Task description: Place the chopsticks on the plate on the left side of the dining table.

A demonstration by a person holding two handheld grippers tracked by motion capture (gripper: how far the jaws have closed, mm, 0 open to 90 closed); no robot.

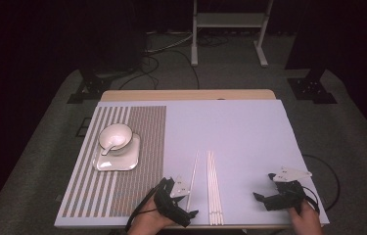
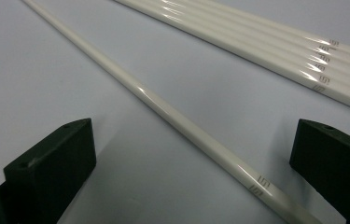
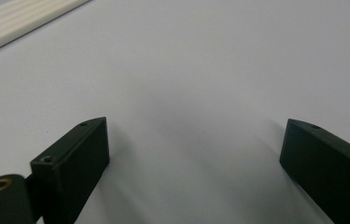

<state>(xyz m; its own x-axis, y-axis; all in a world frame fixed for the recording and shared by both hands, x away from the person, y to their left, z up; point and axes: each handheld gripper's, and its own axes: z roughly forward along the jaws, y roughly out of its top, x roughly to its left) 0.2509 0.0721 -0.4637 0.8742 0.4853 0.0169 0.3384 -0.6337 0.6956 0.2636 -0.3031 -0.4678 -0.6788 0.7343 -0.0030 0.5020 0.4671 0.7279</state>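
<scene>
One white chopstick [image 1: 194, 171] lies apart from a bundle of several white chopsticks [image 1: 213, 188] near the table's front middle. My left gripper [image 1: 183, 198] is open at the near end of the lone chopstick. In the left gripper view that chopstick [image 2: 163, 109] runs slantwise between the wide-apart jaws of the left gripper [image 2: 193, 135] without touching either, and the bundle [image 2: 256, 39] lies beyond. My right gripper [image 1: 264, 187] is open over bare table at the front right. In the right gripper view nothing sits between the jaws of the right gripper [image 3: 196, 126], and the bundle [image 3: 18, 21] crosses the top left corner.
A striped placemat [image 1: 142, 161] covers the table's left part. On it stands a white square plate [image 1: 117, 164] carrying a white bowl [image 1: 122, 131] with a spoon [image 1: 110, 146]. The pale table top [image 1: 240, 132] stretches wide behind the chopsticks. Cables and stand legs are on the floor beyond.
</scene>
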